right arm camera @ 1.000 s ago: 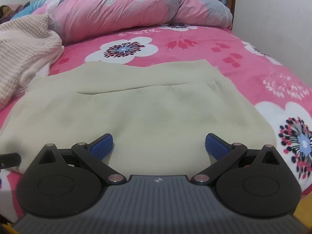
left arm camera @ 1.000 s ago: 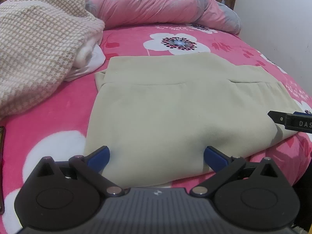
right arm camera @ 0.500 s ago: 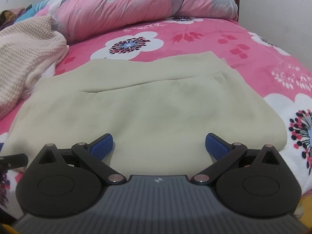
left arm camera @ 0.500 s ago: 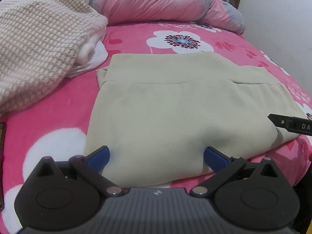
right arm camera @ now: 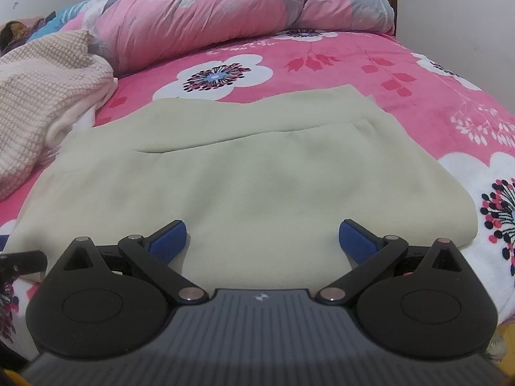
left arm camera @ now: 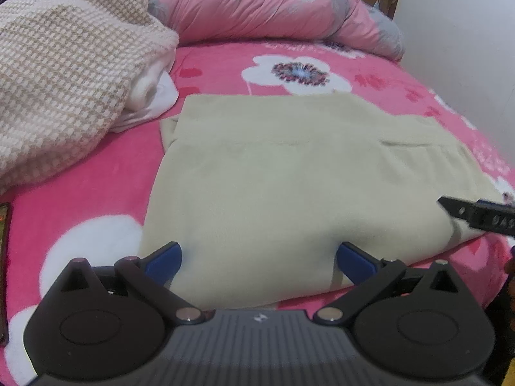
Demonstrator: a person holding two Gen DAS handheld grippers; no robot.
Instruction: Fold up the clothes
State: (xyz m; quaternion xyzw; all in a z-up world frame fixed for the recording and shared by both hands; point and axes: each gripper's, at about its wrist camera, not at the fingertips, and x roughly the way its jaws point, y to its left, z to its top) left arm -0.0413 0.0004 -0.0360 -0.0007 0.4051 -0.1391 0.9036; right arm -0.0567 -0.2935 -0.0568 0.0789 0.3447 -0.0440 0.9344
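My left gripper [left arm camera: 259,255] is spread wide, its blue pads [left arm camera: 164,257] far apart and holding nothing, poised at the near edge of the beige garment [left arm camera: 289,186]. My right gripper [right arm camera: 262,238] is released the same way, both pads [right arm camera: 169,241] clear of the cloth, at the near edge further to the right.

The beige garment lies flat on the pink flowered bedspread [left arm camera: 80,199], folded into a broad rectangle with a seam line running across its far part. Its near edge reaches the near side of the bed, just in front of both my grippers. In the left wrist view the tip of my right gripper shows at the right edge, over the garment's near right corner; in the right wrist view a bit of my left gripper shows at the left edge.

To the left of the garment a beige-and-white checked blanket [left arm camera: 64,74] is heaped up, with white cloth [left arm camera: 154,93] under it lying just beside the garment's far left corner. A rolled pink and grey duvet [right arm camera: 225,16] lies across the far side of the bed, well apart from the garment
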